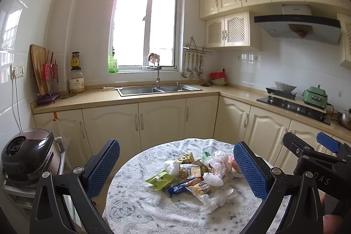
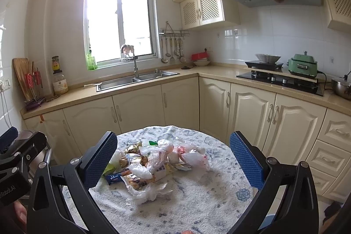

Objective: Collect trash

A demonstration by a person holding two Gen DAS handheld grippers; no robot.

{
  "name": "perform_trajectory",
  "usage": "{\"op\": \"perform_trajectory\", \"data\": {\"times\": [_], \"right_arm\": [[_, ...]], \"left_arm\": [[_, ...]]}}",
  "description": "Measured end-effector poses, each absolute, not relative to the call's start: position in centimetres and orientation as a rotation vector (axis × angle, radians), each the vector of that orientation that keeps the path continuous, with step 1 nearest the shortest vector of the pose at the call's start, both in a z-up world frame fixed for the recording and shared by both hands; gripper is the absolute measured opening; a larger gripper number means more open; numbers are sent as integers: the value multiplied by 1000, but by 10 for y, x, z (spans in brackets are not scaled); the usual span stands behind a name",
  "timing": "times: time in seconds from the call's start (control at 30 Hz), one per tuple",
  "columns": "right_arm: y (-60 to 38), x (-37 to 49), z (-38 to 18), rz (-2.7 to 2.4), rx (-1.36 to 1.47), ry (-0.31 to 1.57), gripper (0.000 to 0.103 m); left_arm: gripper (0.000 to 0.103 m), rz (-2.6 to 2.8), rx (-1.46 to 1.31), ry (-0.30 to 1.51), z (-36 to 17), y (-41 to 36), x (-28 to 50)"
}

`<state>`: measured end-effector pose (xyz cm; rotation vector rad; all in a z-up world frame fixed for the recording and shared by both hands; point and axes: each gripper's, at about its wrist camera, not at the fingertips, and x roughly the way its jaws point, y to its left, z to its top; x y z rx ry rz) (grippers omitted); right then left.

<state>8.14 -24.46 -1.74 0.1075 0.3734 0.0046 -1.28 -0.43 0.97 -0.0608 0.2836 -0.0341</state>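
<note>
A pile of trash [image 1: 197, 177] [image 2: 153, 163] lies on a round table [image 1: 140, 212] [image 2: 197, 201] with a white and blue cloth: crumpled plastic bags, a green snack wrapper [image 1: 161, 179], a blue wrapper [image 1: 176, 189] [image 2: 114, 178] and other snack packets. My left gripper [image 1: 176, 168] is open, above the table's near side, with the pile between and beyond its blue pads. My right gripper [image 2: 173, 159] is also open, with nothing held, and the pile sits ahead between its fingers. Each gripper shows at the edge of the other's view.
A rice cooker [image 1: 28, 157] stands on a rack left of the table. Cream cabinets [image 1: 162, 122] run under an L-shaped counter with a sink [image 1: 158, 89], a stove [image 2: 280, 78] and a green appliance [image 2: 303, 65]. A person's finger [image 1: 335, 223] shows at the lower right.
</note>
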Motion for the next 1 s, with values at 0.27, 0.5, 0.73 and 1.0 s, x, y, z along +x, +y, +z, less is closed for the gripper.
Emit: {"op": "perform_trajectory", "data": {"times": [0.27,0.5,0.73,1.0], "right_arm": [[-254,84,-21,11,114,374,103],[-255,94,-27,20,117,399,103],[-262,100,-44,15,110,433,103],[-268,117,-76,1,103,518,103]], "left_arm": [[102,-57,-53,297,-1,-13,-6],[102,-66,-50,327,-10,-19,7],[102,-88,-42,381,-30,-27,28],[102,-99,-33,473,-60,-34,63]]}}
